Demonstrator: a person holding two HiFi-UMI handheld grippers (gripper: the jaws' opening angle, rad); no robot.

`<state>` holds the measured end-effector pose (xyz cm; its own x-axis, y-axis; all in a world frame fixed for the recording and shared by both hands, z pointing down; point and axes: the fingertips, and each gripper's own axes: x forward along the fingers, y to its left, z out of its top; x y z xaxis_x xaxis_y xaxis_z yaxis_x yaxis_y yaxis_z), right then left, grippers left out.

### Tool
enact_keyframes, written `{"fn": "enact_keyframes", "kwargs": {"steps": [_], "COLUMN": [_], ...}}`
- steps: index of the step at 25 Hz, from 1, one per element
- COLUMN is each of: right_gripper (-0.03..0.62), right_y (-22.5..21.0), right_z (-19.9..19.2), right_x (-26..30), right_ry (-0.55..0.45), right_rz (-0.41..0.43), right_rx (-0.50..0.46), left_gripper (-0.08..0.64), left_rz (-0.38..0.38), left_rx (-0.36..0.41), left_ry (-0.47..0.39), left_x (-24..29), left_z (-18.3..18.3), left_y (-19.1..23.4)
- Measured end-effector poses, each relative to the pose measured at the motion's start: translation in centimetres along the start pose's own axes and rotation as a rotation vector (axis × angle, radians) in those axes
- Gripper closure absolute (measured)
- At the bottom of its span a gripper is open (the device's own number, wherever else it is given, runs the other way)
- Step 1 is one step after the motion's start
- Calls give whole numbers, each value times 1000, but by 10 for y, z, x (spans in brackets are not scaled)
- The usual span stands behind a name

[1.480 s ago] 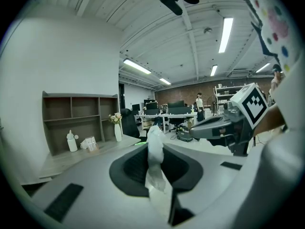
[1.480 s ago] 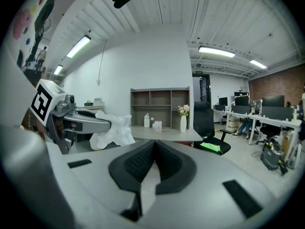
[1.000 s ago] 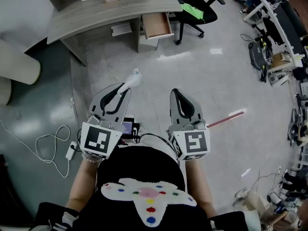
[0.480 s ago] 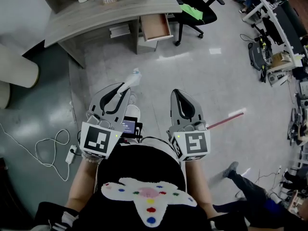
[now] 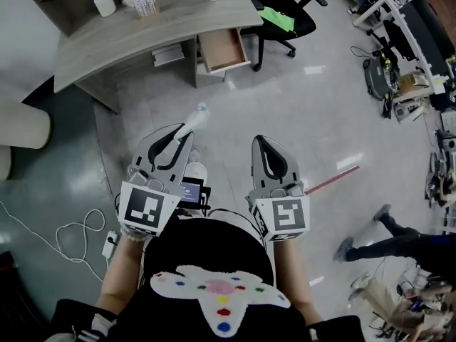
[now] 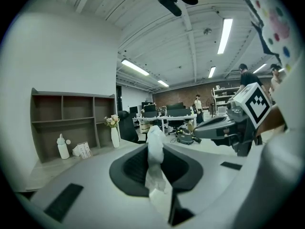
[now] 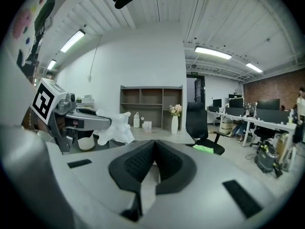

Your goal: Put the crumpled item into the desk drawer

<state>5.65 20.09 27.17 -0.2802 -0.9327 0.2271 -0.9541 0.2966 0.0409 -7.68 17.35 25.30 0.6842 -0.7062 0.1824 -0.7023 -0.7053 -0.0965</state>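
So the crumpled item (image 5: 199,113) looks to me like a wad of white tissue or thin paper. The left gripper (image 5: 186,130) has it pinched, jaws nearly together with just the paper squashed between the pads. In the left gripper view a twisted strip of it runs down between the jaws and a puffier end pokes out past the tips. It's up in the air out in front of the desk (image 5: 142,40), well short of it over bare floor. The drawer (image 5: 223,48) hangs pulled open under the desk's right end, beside the office chair (image 5: 279,11). The right gripper (image 5: 261,140) is alongside, same side of the desk, its jaws closed together on nothing. My guess on handling: this thing weighs basically nothing and is totally soft, so no worries about dropping it from weight or breaking it. The risks I'd expect are tearing if it snags on the drawer front, or it clinging to a pad when released instead of falling. The squeezed, twisted middle is the best place to hold it, and that's roughly where the grip is now; grabbing the fluffy end would just pull a layer loose. Since it's so light it'll flutter, so I'd get the tips right down inside the drawer before letting go. No need for the second gripper on this one, I reckon.
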Motion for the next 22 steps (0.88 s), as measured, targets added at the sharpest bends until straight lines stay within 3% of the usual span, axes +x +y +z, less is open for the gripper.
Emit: {"fn": "enact_keyframes", "kwargs": {"steps": [22], "right_gripper": [594], "right_y": [-51], "right_z": [42], "right_x": [163], "right_ry": [42], "right_rz": [-52], "right_rx": [21], "left_gripper": [502], "left_rz": [-96], "left_rx": [20], "left_ry": [31], "left_x": [138], "left_z": [14], "left_y": [122]}}
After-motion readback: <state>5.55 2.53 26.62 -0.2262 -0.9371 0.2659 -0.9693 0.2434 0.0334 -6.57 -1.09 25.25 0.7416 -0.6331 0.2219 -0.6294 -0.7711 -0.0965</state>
